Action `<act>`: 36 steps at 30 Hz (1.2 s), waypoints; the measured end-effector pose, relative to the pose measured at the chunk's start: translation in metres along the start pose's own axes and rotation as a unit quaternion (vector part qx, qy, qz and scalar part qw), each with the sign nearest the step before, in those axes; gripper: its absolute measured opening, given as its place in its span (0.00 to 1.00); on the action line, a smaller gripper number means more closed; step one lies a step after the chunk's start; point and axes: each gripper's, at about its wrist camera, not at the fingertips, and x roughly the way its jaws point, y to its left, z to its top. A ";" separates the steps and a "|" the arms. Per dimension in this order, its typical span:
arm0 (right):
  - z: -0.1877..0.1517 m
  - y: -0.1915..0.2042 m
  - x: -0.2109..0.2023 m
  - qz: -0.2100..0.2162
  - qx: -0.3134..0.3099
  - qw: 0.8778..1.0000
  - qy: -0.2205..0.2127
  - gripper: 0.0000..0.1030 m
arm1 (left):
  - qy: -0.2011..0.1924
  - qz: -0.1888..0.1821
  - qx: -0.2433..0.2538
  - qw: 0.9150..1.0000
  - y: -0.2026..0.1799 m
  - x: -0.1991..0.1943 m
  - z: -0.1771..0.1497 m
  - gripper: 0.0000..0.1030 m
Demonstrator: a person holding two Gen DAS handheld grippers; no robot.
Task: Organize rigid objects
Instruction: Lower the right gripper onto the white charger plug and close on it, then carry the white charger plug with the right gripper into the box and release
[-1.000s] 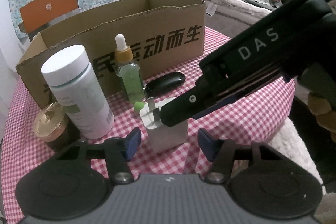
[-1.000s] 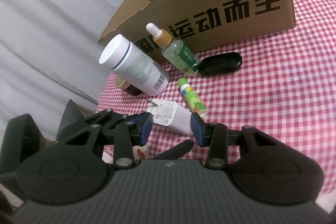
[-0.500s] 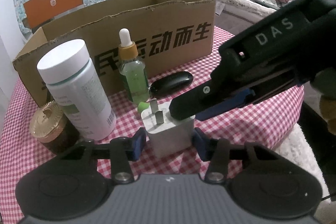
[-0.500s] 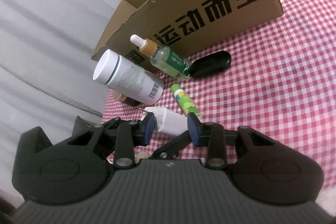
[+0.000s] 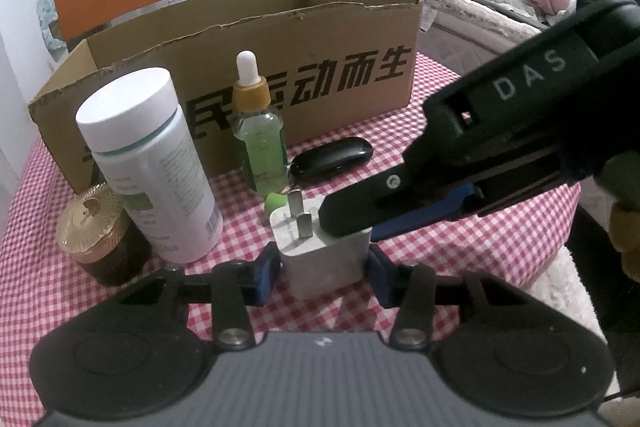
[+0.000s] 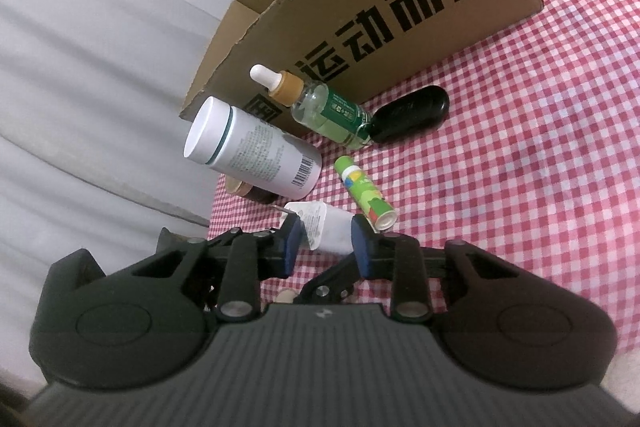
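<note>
Both my grippers meet on the white plug adapter (image 5: 320,255) on the checked tablecloth (image 5: 460,247): left gripper (image 5: 322,273) clamped on its sides, right gripper (image 6: 325,241) closing around it. Prongs point toward the cardboard box (image 5: 248,67). Only the right wrist view shows the green tube (image 6: 366,193) fully.

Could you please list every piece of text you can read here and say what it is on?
"运动而生": box front; earlier characters hidden.
"DAS": right claw body.
White bottle print, dropper bottle label, green tube, charger sticker: too small or blurred.
</note>
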 end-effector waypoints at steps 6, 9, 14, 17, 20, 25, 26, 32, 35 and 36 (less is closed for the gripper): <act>-0.001 0.004 -0.005 0.000 -0.002 1.000 -0.002 0.24 | -0.005 0.000 0.003 1.000 0.000 -0.007 0.002 0.46; -0.002 0.008 -0.011 0.003 -0.006 1.000 -0.008 0.24 | -0.013 0.002 0.009 1.000 -0.001 -0.013 0.003 0.46; -0.003 0.013 -0.018 0.007 -0.007 1.000 -0.018 0.24 | -0.011 0.002 0.010 1.000 0.000 -0.021 0.005 0.46; -0.004 0.017 -0.023 0.012 -0.007 1.000 -0.022 0.24 | -0.013 0.006 0.016 1.000 0.000 -0.029 0.009 0.46; -0.002 0.028 -0.032 0.023 -0.013 0.999 -0.030 0.24 | -0.019 0.011 0.022 1.000 0.002 -0.044 0.022 0.46; 0.023 0.064 -0.050 0.052 -0.045 0.996 -0.056 0.24 | -0.045 0.026 0.026 0.998 0.016 -0.074 0.065 0.46; 0.031 0.073 -0.052 0.058 -0.054 0.995 -0.060 0.24 | -0.049 0.031 0.029 0.998 0.019 -0.079 0.076 0.46; 0.091 0.111 -0.052 0.070 -0.086 0.992 -0.067 0.25 | -0.046 0.039 0.035 0.998 0.048 -0.079 0.140 0.45; 0.127 0.119 -0.039 0.062 -0.086 0.993 -0.055 0.25 | -0.024 0.036 0.028 0.999 0.066 -0.060 0.170 0.45; 0.141 0.119 -0.032 0.060 -0.080 0.994 -0.049 0.25 | -0.015 0.034 0.023 0.999 0.072 -0.052 0.179 0.45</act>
